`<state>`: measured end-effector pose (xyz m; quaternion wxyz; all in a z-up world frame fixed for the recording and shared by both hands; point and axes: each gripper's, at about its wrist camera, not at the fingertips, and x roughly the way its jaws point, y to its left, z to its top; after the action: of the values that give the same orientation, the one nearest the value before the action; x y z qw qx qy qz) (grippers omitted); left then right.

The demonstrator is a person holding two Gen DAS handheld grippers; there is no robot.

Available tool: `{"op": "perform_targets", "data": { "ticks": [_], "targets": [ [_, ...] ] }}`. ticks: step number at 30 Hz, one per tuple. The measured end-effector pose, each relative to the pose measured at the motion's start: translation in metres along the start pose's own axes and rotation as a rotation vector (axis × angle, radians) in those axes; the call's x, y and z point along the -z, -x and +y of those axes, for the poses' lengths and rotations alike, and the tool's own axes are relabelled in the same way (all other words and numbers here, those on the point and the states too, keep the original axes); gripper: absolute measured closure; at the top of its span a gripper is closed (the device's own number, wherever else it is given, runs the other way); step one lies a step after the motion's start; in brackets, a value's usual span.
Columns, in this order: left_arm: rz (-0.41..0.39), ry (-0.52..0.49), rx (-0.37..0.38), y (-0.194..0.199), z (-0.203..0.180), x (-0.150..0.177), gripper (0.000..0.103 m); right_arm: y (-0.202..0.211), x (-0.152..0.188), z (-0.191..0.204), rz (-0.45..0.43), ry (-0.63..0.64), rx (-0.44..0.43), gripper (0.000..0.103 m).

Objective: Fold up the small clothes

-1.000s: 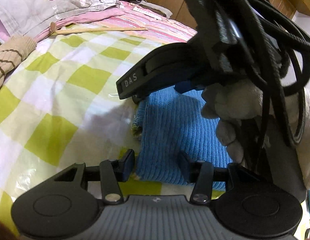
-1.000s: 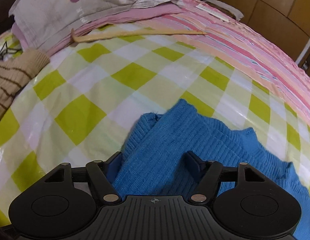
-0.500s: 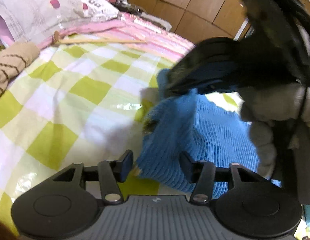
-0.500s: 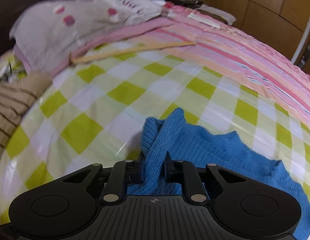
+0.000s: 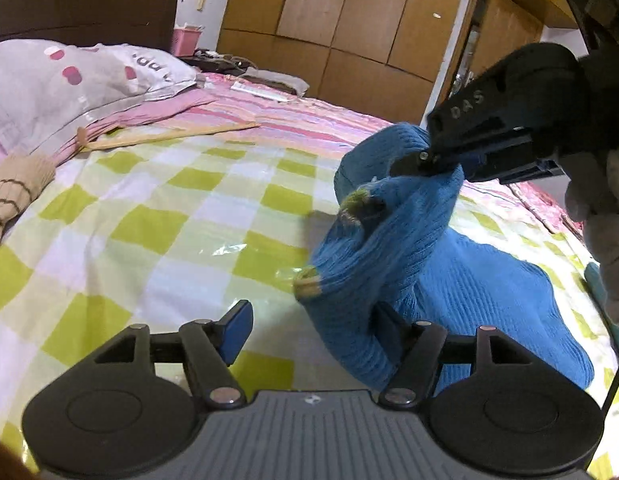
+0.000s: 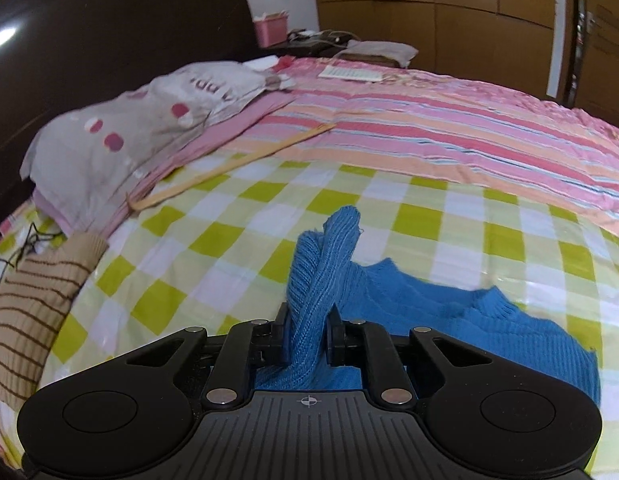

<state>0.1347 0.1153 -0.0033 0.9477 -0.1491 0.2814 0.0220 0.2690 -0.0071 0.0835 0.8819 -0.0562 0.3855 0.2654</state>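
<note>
One small blue knitted sweater (image 6: 449,320) lies near the front edge of the green-checked bed cover (image 6: 229,248). Right gripper (image 6: 307,336) pinches and lifts one end; left gripper (image 5: 309,322) is wide apart. Folding has only begun.

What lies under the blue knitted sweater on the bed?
The blue knitted sweater rests on the green-and-white checked sheet, one part lifted by the right gripper. Anything beneath its flat part is covered.
</note>
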Motion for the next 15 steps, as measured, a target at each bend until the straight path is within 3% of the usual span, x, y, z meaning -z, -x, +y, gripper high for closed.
{"op": "perform_targets", "data": {
  "ticks": [5, 12, 15],
  "targets": [
    [-0.023, -0.024, 0.015, 0.002, -0.008, -0.004, 0.036, 0.013, 0.007, -0.023, -0.020, -0.063, -0.026, 0.089],
    [-0.021, -0.142, 0.031, 0.000, -0.043, -0.010, 0.075, 0.025, 0.019, -0.052, -0.036, -0.127, -0.050, 0.089],
    [-0.026, -0.187, 0.066, 0.004, -0.062, -0.013, 0.080, 0.032, 0.021, -0.066, -0.052, -0.151, -0.051, 0.089]
  ]
}}
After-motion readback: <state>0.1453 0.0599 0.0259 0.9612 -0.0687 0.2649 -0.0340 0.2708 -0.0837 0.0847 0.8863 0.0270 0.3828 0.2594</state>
